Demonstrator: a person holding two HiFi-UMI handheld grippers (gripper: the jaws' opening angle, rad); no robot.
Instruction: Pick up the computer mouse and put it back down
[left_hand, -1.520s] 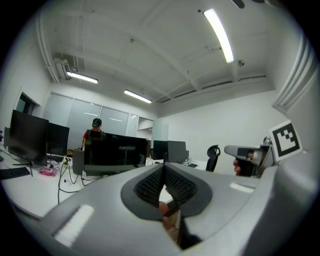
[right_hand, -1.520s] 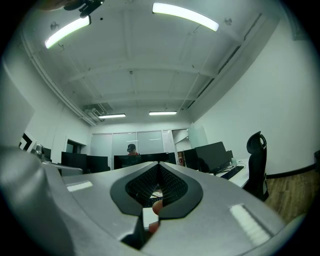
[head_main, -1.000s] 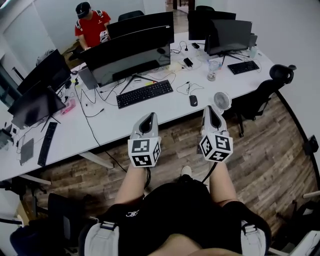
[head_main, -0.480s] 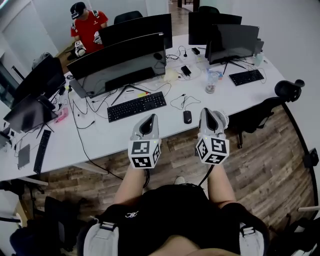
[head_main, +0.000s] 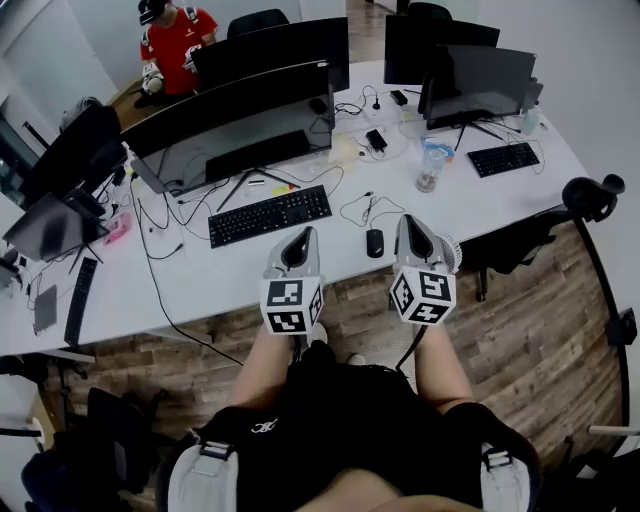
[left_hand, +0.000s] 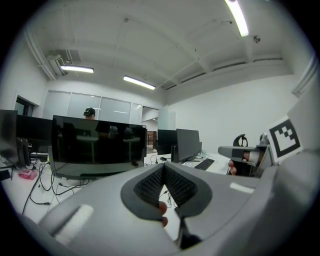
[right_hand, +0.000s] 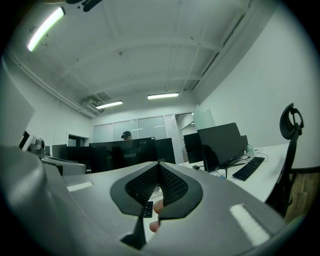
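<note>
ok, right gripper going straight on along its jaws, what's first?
Right gripper aims level over the desk, mouse off to its left. First in line is probably the wide black monitor; depth unclear.

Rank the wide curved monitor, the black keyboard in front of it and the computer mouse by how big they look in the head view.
1. curved monitor, largest by far
2. black keyboard
3. computer mouse, smallest

All three sit on the same desk, so nearness hardly skews the order.

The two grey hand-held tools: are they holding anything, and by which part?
Nothing is held. The left tool and the right tool are both shut and empty; the small black computer mouse lies untouched on the white desk.
</note>
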